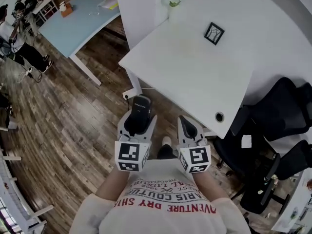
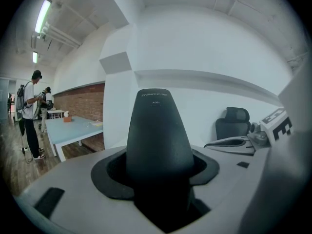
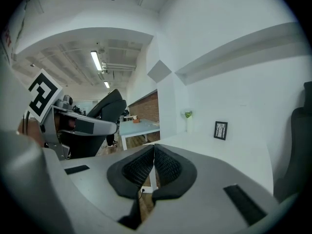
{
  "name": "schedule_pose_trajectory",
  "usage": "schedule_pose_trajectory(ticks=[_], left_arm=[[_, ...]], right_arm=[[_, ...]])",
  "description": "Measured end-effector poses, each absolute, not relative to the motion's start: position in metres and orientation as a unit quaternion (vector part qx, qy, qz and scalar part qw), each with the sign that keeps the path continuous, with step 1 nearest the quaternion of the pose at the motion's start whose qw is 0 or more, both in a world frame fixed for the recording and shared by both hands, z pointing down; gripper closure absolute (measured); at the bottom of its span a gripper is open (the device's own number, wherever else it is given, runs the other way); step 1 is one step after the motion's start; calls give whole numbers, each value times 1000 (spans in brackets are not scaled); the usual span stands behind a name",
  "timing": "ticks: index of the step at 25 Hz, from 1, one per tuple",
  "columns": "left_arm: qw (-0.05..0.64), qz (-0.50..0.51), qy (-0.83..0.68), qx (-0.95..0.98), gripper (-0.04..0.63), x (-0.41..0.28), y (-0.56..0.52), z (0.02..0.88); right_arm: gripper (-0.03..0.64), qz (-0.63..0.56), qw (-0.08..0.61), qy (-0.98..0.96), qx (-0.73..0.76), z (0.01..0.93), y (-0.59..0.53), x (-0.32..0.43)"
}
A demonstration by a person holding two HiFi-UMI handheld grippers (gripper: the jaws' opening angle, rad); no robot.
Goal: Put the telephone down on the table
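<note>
A black telephone handset stands between the jaws of my left gripper, which is shut on it. In the left gripper view the telephone fills the middle and rises out of the black pads. My right gripper hangs beside it with its jaws shut and nothing between them; its ribbed pads meet at the tips. Both grippers hover over the wooden floor, short of the near corner of the white table.
On the white table stand a small black picture frame and a white vase with a plant. Black office chairs sit to the right. A light blue table and a person are at the far left.
</note>
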State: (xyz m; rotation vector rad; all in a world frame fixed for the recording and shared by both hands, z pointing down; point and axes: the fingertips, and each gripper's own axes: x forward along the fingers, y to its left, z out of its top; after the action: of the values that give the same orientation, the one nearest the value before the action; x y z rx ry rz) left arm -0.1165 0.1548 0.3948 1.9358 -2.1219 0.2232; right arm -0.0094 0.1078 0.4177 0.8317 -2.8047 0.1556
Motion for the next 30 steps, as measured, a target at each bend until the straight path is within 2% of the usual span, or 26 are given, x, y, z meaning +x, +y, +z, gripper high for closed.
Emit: schedule_pose_trajectory(ticks=[8, 16, 30], left_arm=[[133, 79, -729, 667, 305, -106, 55, 393], [136, 86, -713, 682, 305, -100, -8, 394], [128, 101, -608, 777, 305, -119, -137, 400]], right_arm=[[592, 58, 99, -953, 280, 412, 0, -4], [592, 76, 101, -944, 304, 419, -59, 7], [592, 93, 98, -895, 425, 429, -153, -7]])
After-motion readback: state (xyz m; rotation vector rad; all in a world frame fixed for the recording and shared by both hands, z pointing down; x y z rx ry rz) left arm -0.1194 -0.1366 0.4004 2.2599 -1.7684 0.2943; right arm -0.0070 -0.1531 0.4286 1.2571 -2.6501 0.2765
